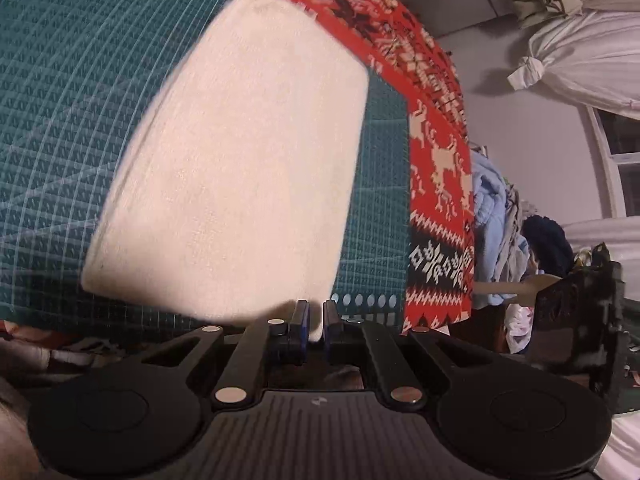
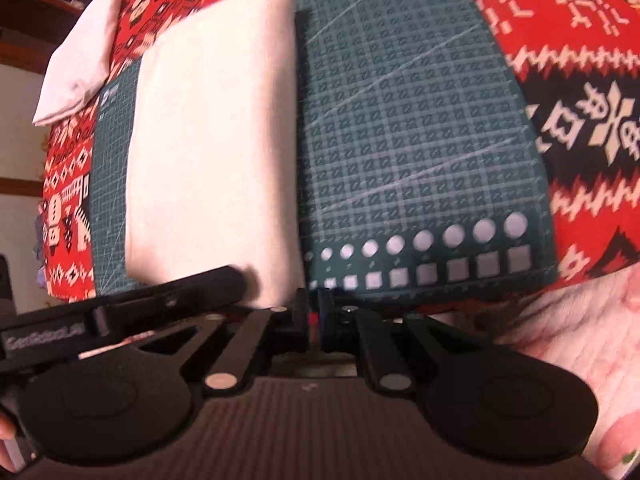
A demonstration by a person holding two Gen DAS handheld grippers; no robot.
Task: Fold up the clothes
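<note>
Warm, dim indoor light — motion blur on the white cloth [image 1: 232,168], strong fisheye bending at the edges.

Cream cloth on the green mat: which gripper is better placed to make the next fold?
Left, probably. The left gripper is shut on the cream cloth's near edge. The right gripper looks shut with nothing visibly between its fingers, beside the cloth on the green mat.

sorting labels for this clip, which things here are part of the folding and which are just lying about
Part of the job:
- folded cream cloth on the green gridded cutting mat
- left claw, shut on that cloth's corner
- right claw

Lying about:
- small folded white cloth
- red patterned tablecloth
- pile of clothes
</note>
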